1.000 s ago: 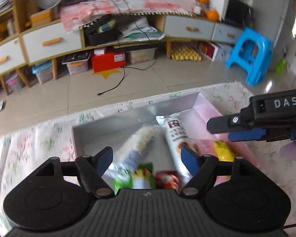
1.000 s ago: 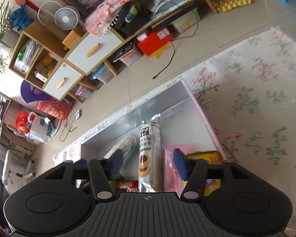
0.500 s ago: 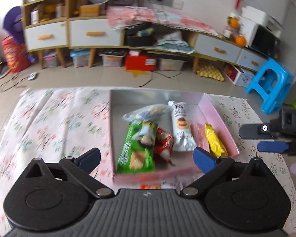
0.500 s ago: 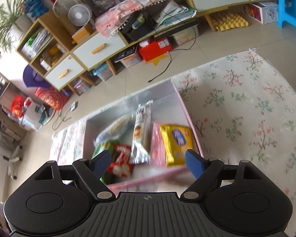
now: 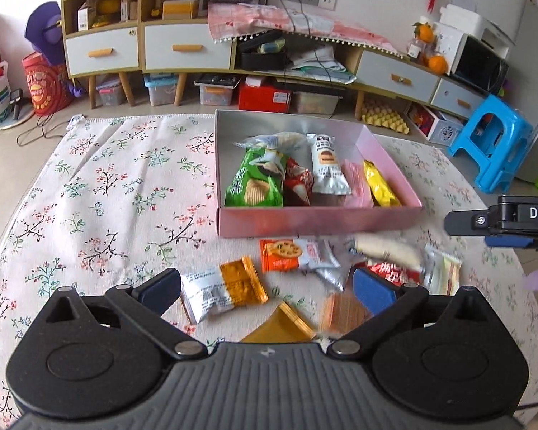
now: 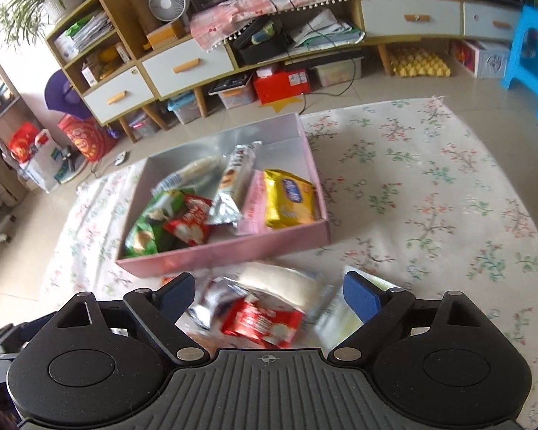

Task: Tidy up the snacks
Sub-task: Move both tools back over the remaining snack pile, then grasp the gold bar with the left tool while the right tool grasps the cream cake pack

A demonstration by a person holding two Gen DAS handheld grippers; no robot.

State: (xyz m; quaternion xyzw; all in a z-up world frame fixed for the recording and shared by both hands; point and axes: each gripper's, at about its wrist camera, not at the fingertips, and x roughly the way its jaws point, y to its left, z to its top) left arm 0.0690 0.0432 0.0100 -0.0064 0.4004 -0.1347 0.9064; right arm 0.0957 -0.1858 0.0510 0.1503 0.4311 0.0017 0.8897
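Both tongs are found drawn back from the pink box (image 5: 319, 220) compared with a second ago, when each was held low over its contents. The loose packets on the floral cloth in front of the box, formerly out of frame, are now exposed. The retreat is judged to mark the close of one deposit and the approach to a further pick-up; the task is taken as partly done.

The left tongs (image 5: 267, 292) are spread wide, nothing held, above the silver-and-orange packet (image 5: 222, 292). The right tongs (image 6: 269, 294) are likewise spread and empty, over the red packet (image 6: 262, 322) and the pale roll (image 6: 279, 281).

Inside the box are noted the green crisps bag (image 5: 253, 184), a white biscuit sleeve (image 5: 328, 165) and a yellow packet (image 5: 380, 188).

From the left wrist view the full spread of loose items is recorded, including the orange cookie packet (image 5: 279, 254); the right tongs are seen from the side at the frame's edge. From the right wrist view the yellow packet's blue label is seen, hidden in the other, but motion blur obscures the near pile.
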